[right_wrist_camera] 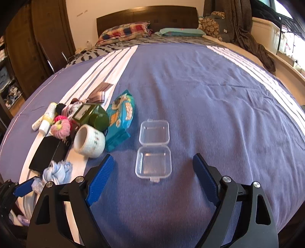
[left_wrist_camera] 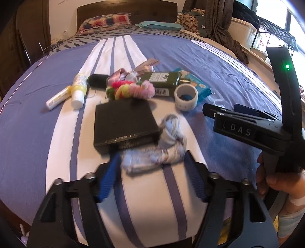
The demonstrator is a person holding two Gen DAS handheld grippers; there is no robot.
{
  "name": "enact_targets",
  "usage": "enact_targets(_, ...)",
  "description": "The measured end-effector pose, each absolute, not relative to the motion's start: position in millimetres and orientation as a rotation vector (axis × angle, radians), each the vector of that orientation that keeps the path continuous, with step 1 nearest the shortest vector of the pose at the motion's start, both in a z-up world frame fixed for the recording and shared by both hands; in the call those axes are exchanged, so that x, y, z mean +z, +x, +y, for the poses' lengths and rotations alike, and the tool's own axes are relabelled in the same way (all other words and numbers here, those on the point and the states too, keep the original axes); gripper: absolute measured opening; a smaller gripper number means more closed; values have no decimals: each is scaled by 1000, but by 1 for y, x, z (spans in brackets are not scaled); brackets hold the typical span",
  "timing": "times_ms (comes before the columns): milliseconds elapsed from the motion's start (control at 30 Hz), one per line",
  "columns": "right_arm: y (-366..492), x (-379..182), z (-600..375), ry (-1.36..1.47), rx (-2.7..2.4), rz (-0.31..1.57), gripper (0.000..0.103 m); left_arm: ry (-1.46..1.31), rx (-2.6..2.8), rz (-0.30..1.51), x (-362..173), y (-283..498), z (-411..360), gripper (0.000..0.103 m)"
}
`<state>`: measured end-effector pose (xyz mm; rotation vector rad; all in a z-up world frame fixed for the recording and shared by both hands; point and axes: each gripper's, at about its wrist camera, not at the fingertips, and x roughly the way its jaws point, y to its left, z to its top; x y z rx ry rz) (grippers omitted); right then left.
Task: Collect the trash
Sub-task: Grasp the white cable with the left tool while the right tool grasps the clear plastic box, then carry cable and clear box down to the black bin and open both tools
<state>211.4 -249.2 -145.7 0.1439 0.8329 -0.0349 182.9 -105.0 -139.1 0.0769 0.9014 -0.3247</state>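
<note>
A crumpled pale-blue wrapper (left_wrist_camera: 152, 152) lies on the bed between the blue pads of my left gripper (left_wrist_camera: 152, 162), whose jaws stand wide; I cannot tell whether they touch it. It also shows in the right wrist view (right_wrist_camera: 57, 170). Behind it lies a black box (left_wrist_camera: 124, 122). My right gripper (right_wrist_camera: 153, 171) is open and empty, its pads either side of an open clear plastic case (right_wrist_camera: 154, 148). A teal snack packet (right_wrist_camera: 122, 120), a green bottle (right_wrist_camera: 91, 114) and a white tape roll (right_wrist_camera: 89, 141) lie to the left.
Pink and yellow hair ties (left_wrist_camera: 129, 89), a yellow-white bottle (left_wrist_camera: 79, 91) and a white tube (left_wrist_camera: 57, 97) lie in the pile. Pillows (right_wrist_camera: 125, 30) and a headboard (right_wrist_camera: 148, 15) are at the far end. A wardrobe (right_wrist_camera: 38, 38) stands left; clothes and a window are right.
</note>
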Motion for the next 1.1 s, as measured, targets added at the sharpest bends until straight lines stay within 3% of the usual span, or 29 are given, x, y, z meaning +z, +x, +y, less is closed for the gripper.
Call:
enact_targets(67,214,-145,-246,111,-51,833,65,86,-328,901,-139,186,-107,56)
enact_targets(133,216,-144,-245,95,-50,832,40,92,-335,895,-139,186,-109,48)
enact_targets(167,217,-144,-244,86,-54,832,34,95,-339,895,-140,187,-110,46)
enact_targets(300,215,-144,-241,52,-68,835,34,83,-373,885,-136,184,-110,25)
enact_targets(600,182,-130,-245,100,-31,810,34,30,-432,874,-131,165,-93,20)
enact_targets(1100,71,-70,-208,96,98,661,34,37,-398,725,-75,69,-55,20)
